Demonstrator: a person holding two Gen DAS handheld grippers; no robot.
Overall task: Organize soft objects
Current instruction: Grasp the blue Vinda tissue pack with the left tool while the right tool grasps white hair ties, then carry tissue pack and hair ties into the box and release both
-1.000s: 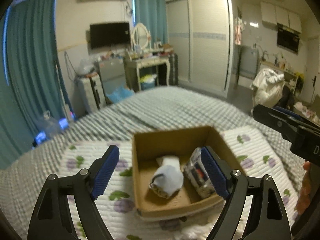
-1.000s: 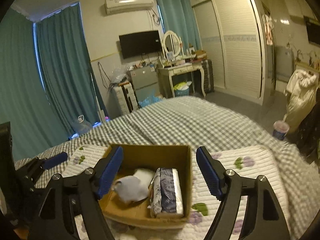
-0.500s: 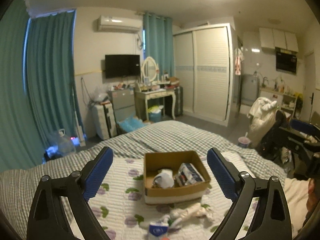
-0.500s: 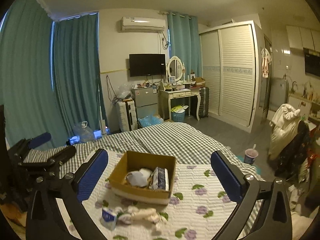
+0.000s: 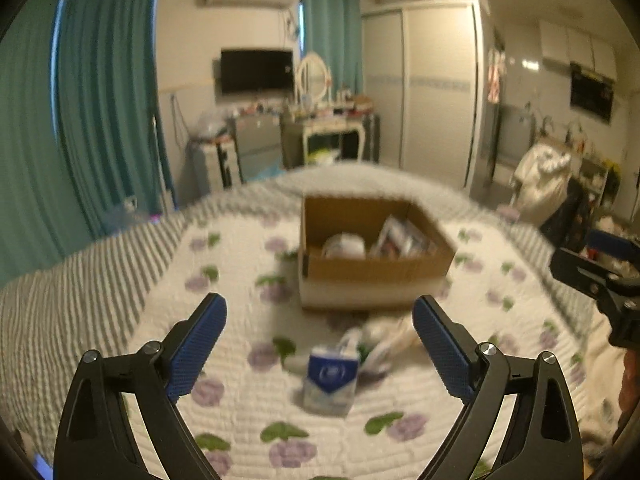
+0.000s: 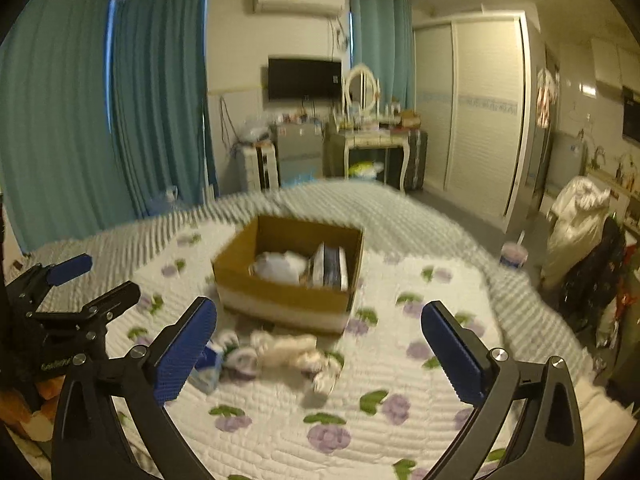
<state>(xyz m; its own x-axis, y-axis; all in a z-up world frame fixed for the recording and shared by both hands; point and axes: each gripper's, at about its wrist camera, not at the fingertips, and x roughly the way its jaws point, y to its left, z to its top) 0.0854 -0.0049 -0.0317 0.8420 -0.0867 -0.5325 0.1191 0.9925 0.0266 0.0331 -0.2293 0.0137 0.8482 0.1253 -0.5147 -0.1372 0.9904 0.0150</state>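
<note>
A brown cardboard box (image 5: 376, 276) (image 6: 280, 300) sits on the quilted bed. Inside lie a white sock bundle (image 5: 344, 245) (image 6: 278, 266) and a tissue pack (image 5: 402, 238) (image 6: 330, 267). In front of the box lie a small blue-and-white tissue packet (image 5: 330, 382) (image 6: 208, 366) and a cream plush toy (image 5: 380, 338) (image 6: 294, 354). My left gripper (image 5: 319, 350) is open and empty, above the packet. My right gripper (image 6: 318, 354) is open and empty, above the plush toy. Each gripper shows at the edge of the other's view. The frames are blurred.
The bed carries a white quilt with purple flowers (image 6: 360, 420) over a grey checked cover (image 5: 80, 280). Beyond the bed stand teal curtains (image 6: 160, 112), a dresser with mirror (image 6: 372, 136), a wardrobe (image 6: 480, 112) and a chair piled with clothes (image 6: 580, 232).
Both grippers first pulled back and up from the box, then came down and forward toward the items lying in front of it. Both stay open.
</note>
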